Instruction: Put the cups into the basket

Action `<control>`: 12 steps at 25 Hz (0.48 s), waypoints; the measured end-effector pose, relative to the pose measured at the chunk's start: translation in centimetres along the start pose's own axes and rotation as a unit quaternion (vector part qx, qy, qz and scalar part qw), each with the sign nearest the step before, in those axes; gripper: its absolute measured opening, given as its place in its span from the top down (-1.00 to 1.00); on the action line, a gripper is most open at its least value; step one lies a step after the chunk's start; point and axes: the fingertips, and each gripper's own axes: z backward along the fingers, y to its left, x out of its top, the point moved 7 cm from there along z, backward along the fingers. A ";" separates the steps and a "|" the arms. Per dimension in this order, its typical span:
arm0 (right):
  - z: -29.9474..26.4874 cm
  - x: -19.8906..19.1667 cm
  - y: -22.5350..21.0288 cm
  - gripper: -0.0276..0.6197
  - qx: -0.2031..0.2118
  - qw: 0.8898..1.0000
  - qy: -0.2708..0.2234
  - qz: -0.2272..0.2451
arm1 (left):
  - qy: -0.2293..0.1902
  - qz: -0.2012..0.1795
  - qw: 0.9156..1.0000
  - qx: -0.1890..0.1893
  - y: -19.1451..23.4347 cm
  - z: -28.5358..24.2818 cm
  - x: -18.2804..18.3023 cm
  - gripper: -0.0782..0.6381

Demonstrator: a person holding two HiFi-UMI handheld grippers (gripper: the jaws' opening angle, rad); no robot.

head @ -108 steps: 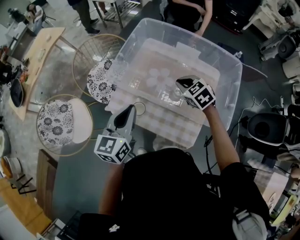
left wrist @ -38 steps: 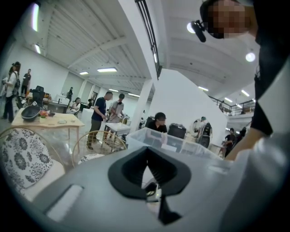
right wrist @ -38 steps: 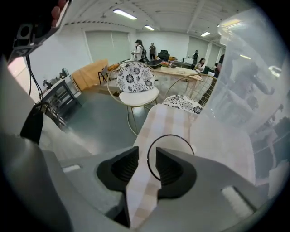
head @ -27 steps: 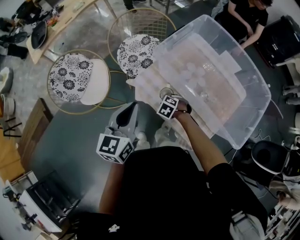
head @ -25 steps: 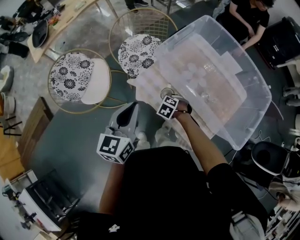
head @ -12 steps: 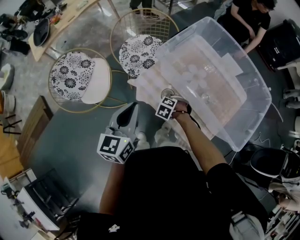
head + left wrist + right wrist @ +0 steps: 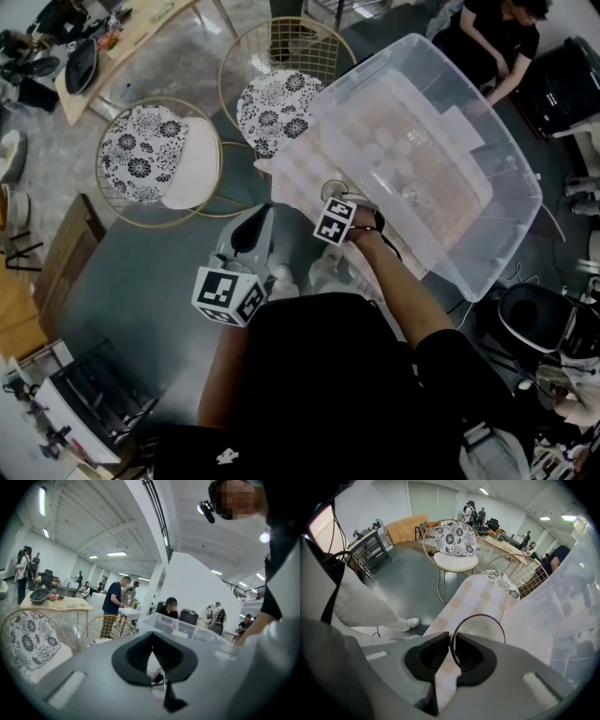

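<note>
From the head view, the big clear plastic tub that serves as the basket sits on a pale checked cloth; inside it a cluster of clear plastic cups stands mouth-up near the middle; your right gripper is just outside the tub's near wall, over the cloth, with one small clear dark-rimmed cup at its tip; that cup reads as a round ring from above, so its mouth points upward; your left gripper hangs lower left, well apart from the tub; two round gold wire chairs with black-and-white floral cushions stand beyond.

In the left gripper view, your left gripper has its pads touching at the tips with nothing between them; the tub lies ahead.

In the right gripper view, your right gripper is nearly closed, pinching the thin wall of the cup at the left side of its rim; the rim shows as an almost full ring, so the cup's axis runs roughly toward the camera; the cloth lies below it and the tub's wall rises at the right.
</note>
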 end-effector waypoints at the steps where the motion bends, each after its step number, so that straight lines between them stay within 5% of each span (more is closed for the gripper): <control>1: 0.3 0.1 0.0 0.77 -0.001 1.000 -0.005 -0.004 | 0.000 -0.001 1.000 -0.001 0.0 0.0 0.1 0.77; 12: 6.2 2.0 0.3 0.77 -0.016 0.995 -0.095 -0.034 | -0.004 -0.010 1.000 -0.030 -0.6 -1.2 0.8 0.77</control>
